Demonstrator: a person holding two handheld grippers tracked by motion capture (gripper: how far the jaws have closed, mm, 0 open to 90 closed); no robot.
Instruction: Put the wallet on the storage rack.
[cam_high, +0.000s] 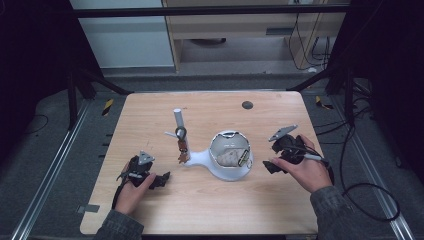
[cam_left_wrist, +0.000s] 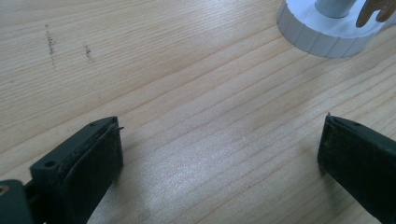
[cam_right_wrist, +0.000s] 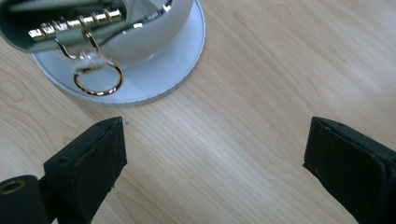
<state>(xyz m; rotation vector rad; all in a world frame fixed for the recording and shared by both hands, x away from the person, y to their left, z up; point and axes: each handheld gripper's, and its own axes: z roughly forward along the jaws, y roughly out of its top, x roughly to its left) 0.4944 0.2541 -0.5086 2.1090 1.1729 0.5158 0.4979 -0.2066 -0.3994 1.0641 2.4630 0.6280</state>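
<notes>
One white stand (cam_high: 220, 162) sits at the middle of the desk (cam_high: 210, 210) in the high view: a round bowl (cam_high: 230, 155) at its right end, a narrow neck running left to a small round foot, and one white post (cam_high: 178, 120) rising upright from that foot. Its long axis lies left to right across the frame, bowl toward the right gripper (cam_high: 272, 167), post end toward the left gripper (cam_high: 161, 181). A small brown charm (cam_high: 183, 150) hangs on the post, and a pale crumpled piece lies inside the bowl. In the right gripper view the bowl fills the upper left of the frame on its ridged white base, with one gold ring (cam_right_wrist: 98, 80) dangling from a gold clasp at its rim; that gripper's two jaws stand wide apart over bare wood with nothing between them, just short of the base. In the left gripper view the ridged round foot (cam_left_wrist: 327, 32) shows at the upper right; the two jaws there are also spread wide and hold nothing, close above the wood. One dark round spot (cam_high: 247, 105) marks the far part of the desk.
</notes>
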